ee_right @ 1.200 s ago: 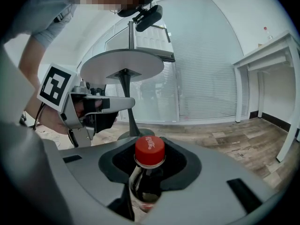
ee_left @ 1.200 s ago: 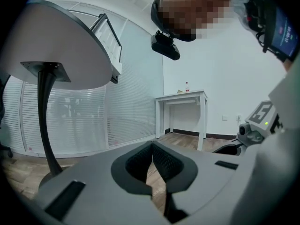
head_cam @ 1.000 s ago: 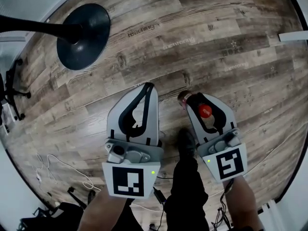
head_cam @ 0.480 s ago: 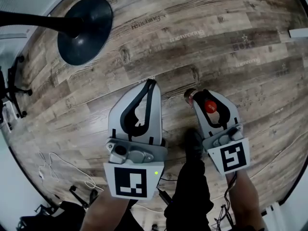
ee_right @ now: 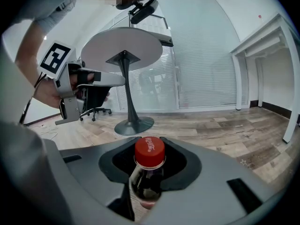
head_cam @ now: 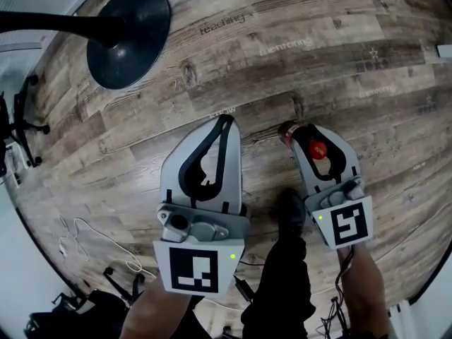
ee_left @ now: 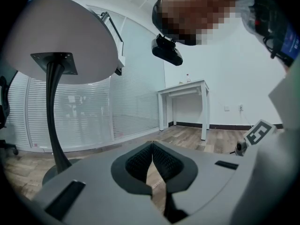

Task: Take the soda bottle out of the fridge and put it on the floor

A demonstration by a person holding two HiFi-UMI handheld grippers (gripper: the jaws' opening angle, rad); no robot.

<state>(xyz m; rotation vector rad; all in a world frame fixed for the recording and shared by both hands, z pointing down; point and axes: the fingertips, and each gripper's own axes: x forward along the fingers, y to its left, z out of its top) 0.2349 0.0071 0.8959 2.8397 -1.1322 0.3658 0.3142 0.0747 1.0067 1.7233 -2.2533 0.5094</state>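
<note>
The soda bottle, dark with a red cap, stands upright between the jaws of my right gripper, which is shut on its neck just under the cap. I hold it over the wood floor, right of the person's shoe; whether its base touches the floor is hidden. My left gripper hangs beside it to the left, its jaws shut with nothing between them; in the left gripper view the ribbed pads meet at the tip. No fridge shows in any view.
A round white table on a black pedestal foot stands at the far left; its top shows in the right gripper view. A white desk stands by the wall. An office chair and loose cables lie at the left.
My right gripper with the bottle has shifted a little to the right and farther away in the head view. The left gripper has hardly moved.
</note>
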